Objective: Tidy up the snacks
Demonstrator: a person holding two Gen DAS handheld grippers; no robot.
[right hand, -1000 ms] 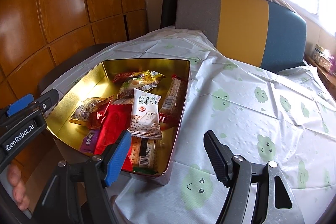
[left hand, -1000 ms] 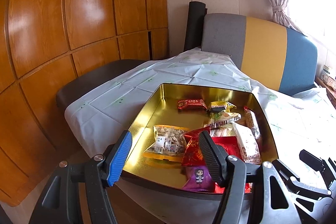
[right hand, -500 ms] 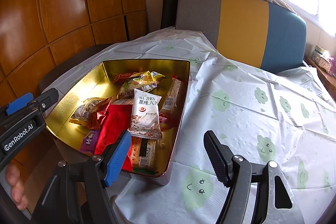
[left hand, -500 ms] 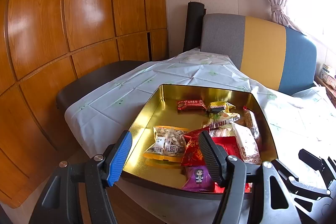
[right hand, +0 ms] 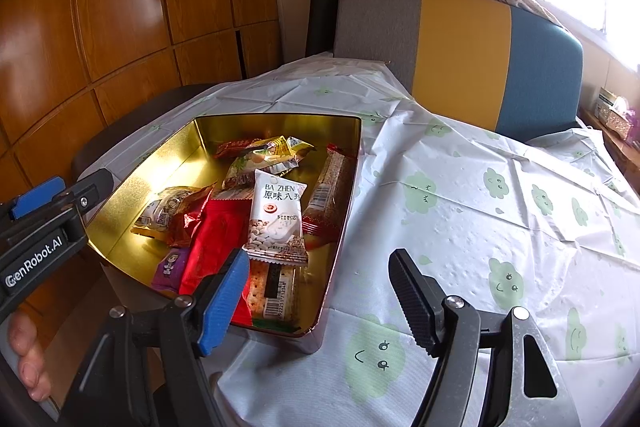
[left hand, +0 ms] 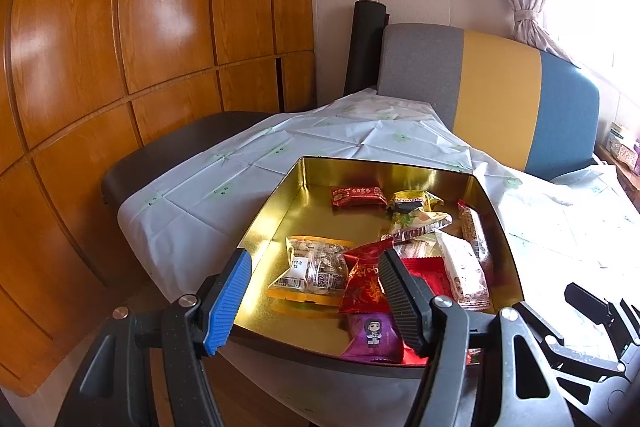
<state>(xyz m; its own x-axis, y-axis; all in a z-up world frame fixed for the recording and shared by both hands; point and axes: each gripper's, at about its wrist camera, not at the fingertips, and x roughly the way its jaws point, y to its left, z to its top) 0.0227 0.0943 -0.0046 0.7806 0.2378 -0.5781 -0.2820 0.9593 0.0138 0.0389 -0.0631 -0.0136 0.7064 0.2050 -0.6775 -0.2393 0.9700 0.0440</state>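
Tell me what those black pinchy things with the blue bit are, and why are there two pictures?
They are grippers, tongs a person holds, one per hand. Each carries a small camera looking along its fingers, so you get two pictures. One looks from the left gripper, the other from the right gripper. Both are open and hold nothing. On the cloud-patterned tablecloth sits a gold tin full of snack packets, such as a white packet and a purple packet. At the edge of the right picture you can see the person's fingers.
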